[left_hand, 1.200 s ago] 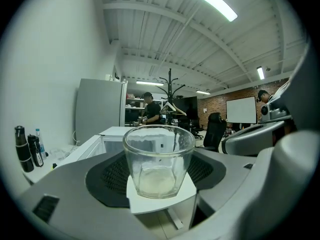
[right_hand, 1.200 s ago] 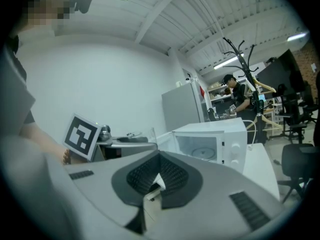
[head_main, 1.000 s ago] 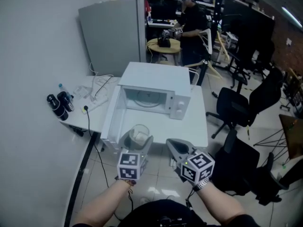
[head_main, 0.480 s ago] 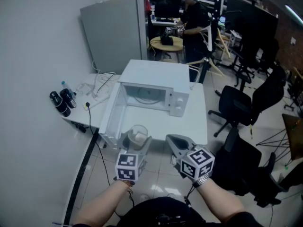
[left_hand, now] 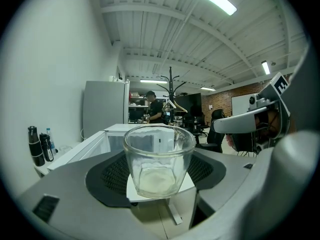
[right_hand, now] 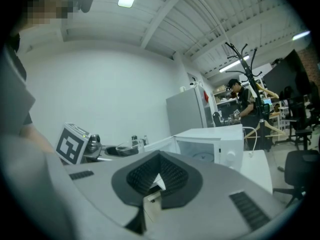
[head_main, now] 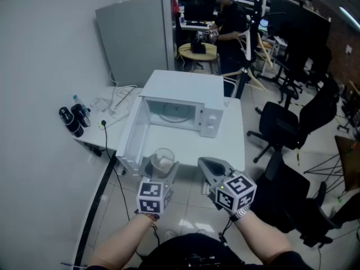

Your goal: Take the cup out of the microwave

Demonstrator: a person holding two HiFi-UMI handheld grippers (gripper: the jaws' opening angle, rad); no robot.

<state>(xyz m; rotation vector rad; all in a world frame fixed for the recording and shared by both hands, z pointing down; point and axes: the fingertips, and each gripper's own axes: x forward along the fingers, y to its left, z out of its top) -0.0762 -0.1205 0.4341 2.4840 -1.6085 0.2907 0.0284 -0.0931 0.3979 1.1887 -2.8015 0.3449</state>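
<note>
A clear glass cup (left_hand: 159,159) sits between the black pads of my left gripper (head_main: 162,167), which is shut on it. In the head view the cup (head_main: 163,159) hangs just off the table's near edge, in front of the open microwave door (head_main: 130,135). The white microwave (head_main: 183,100) stands open on the white table (head_main: 235,151), and its turntable shows with nothing on it. My right gripper (head_main: 209,170) hovers to the right of the cup, off the table's front edge, shut with nothing in it (right_hand: 152,191).
Two black bottles (head_main: 72,120) and loose cables (head_main: 115,103) lie on the table's left part. A grey cabinet (head_main: 135,38) stands behind. A person (head_main: 228,21) works at a round stool further back. Black office chairs (head_main: 287,125) stand to the right.
Nearly nothing: the view has shifted slightly, and both grippers have stayed in front of the table with the cup still held in the left one.
</note>
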